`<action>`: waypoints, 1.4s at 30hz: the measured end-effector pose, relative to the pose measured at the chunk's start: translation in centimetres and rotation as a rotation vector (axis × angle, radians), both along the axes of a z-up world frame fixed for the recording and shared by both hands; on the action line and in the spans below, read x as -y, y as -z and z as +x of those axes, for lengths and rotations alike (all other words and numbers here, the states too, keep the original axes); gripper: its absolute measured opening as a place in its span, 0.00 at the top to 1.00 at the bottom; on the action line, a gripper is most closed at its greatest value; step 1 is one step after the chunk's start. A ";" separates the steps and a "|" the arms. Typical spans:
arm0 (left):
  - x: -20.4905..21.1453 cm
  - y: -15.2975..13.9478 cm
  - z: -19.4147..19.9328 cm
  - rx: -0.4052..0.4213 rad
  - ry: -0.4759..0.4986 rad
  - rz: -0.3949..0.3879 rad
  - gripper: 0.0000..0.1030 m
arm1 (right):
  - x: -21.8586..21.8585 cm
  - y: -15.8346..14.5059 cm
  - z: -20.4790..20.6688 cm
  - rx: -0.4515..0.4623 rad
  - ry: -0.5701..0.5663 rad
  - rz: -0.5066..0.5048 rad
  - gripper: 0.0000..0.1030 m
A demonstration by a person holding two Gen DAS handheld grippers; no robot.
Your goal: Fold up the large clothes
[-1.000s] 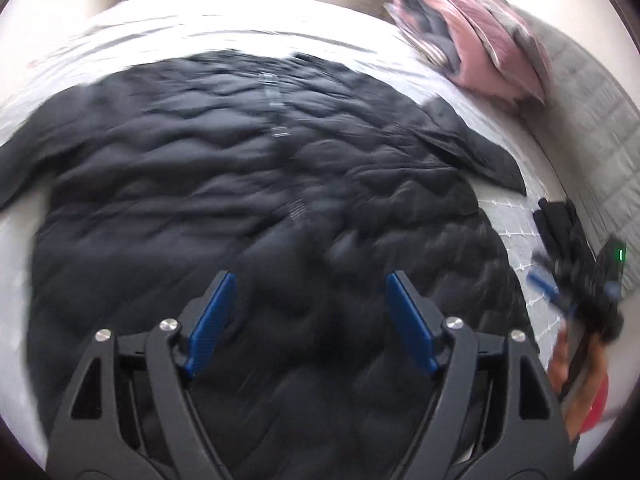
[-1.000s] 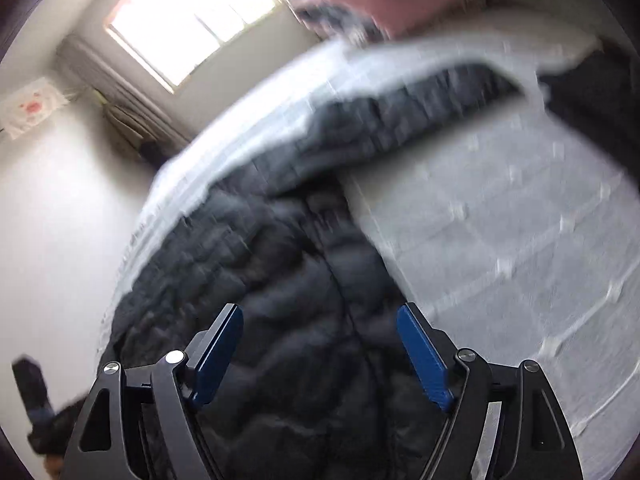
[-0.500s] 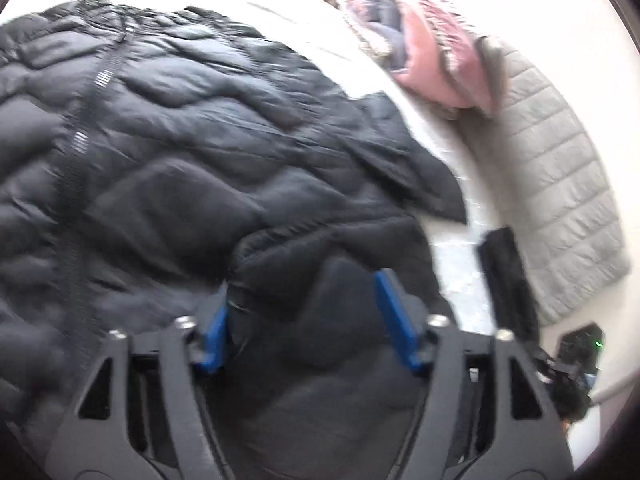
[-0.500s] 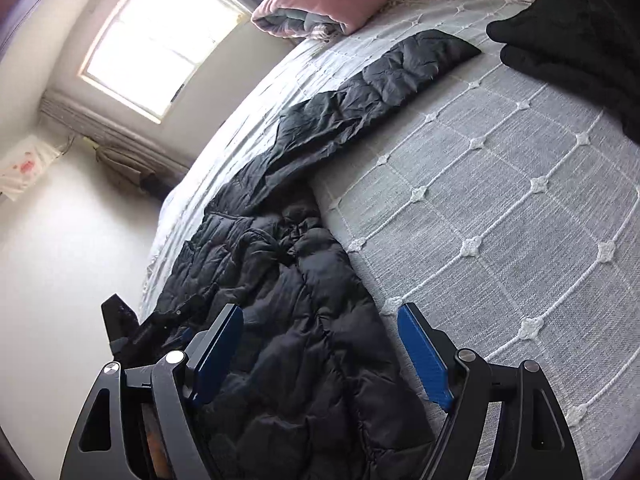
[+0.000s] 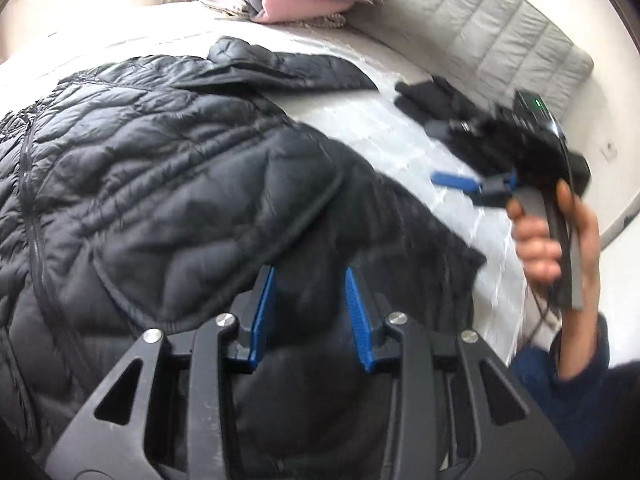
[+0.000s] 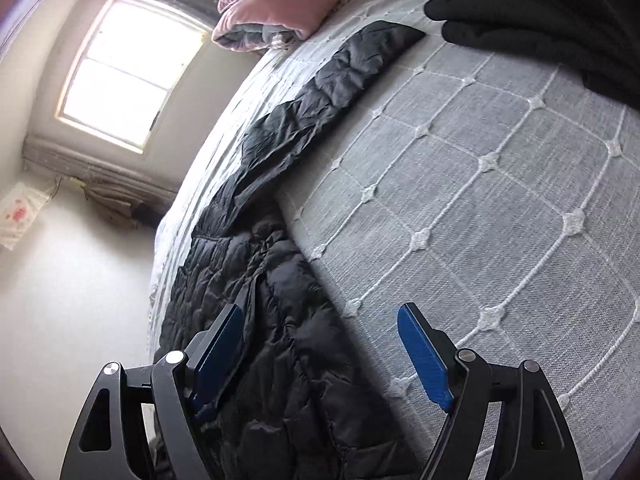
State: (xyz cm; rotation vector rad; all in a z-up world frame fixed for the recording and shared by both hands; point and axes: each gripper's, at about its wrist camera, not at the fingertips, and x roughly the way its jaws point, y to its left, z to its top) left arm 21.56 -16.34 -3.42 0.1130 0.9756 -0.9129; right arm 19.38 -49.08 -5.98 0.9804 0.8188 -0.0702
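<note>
The black quilted jacket [image 5: 168,184] lies spread on the bed [image 5: 408,136] and fills the left and middle of the left wrist view; its left part and lower hem are cut off by the frame edge. The left gripper [image 5: 308,300] is at the lower centre of this view. Its jaws have just been closing and stand rather narrow, with a raised fold of the jacket between the blue pads [image 5: 262,312]. The fabric there is dark and blurred, so I cannot tell if the pads already press on it.

Only the left wrist view shows the right gripper from outside [image 5: 472,184], blurred at the right side, held by a hand [image 5: 548,240] above a dark blue sleeve [image 5: 572,392]. It also shows the padded grey headboard [image 5: 492,28] at the upper right.

The right wrist view shows the right gripper [image 6: 320,344] with its jaws wide apart and nothing held; the jacket edge passes under its left pad and the bedcover [image 6: 500,184] under its right. Only this view shows the bright window [image 6: 132,76] at upper left. The jacket sleeve [image 6: 332,80] runs to the upper centre. The pink folded blanket [image 6: 264,12] and a dark garment [image 6: 540,28] are cut off at the top edge.
</note>
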 end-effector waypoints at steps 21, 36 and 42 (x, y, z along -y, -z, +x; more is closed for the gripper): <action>1.2 2.4 4.8 -0.053 -0.371 0.185 0.42 | -1.2 0.6 1.2 -0.069 -0.030 -0.096 0.22; -24.9 -1.4 4.7 0.145 -1.235 0.410 0.10 | 0.4 0.2 4.6 -0.039 -0.029 -0.129 0.22; -29.3 1.8 6.0 0.035 -1.290 0.420 0.10 | 4.0 -0.6 9.4 -0.014 0.009 -0.185 0.21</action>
